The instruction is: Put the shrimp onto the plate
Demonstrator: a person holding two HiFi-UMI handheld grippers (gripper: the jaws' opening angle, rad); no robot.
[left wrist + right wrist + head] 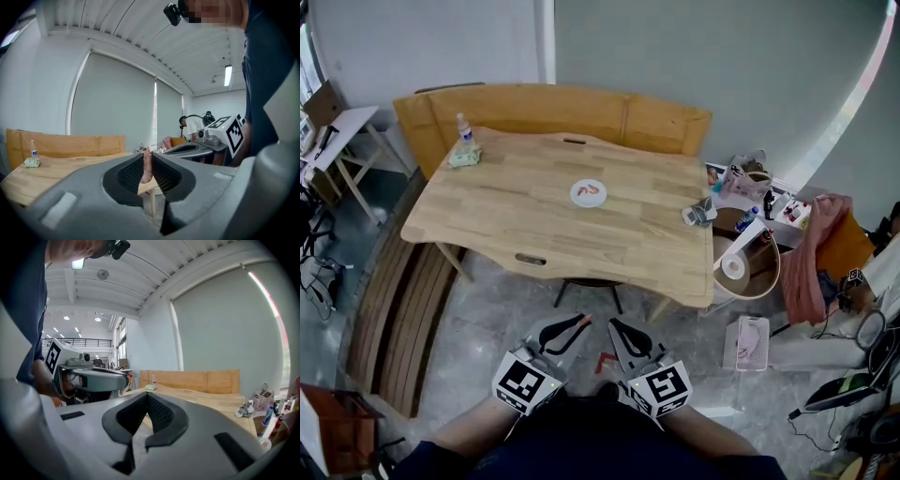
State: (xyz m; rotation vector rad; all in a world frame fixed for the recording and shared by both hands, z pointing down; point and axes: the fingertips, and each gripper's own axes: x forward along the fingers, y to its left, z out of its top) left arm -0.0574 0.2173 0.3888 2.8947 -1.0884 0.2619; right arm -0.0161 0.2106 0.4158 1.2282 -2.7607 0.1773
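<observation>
A white plate [588, 193] lies mid-table in the head view, with an orange shrimp [593, 191] on it. Both grippers hang low over the floor, well short of the table's near edge. My left gripper [580, 322] [146, 157] is shut on a second pink-orange shrimp [147, 168] [573, 324], pinched upright between its pads. My right gripper [614, 324] [147, 397] is shut with nothing between its fingers. In the right gripper view the left gripper [96, 378] shows at the left, with the shrimp [127, 376] at its tip.
The wooden table [525, 225] carries a small bottle [465, 128], a green packet [466, 157] and a grey object [700, 212]. A wooden bench [581, 108] runs behind it. A round side table [748, 267] and pink cloth [811, 258] crowd the right. A person [192, 125] stands far off.
</observation>
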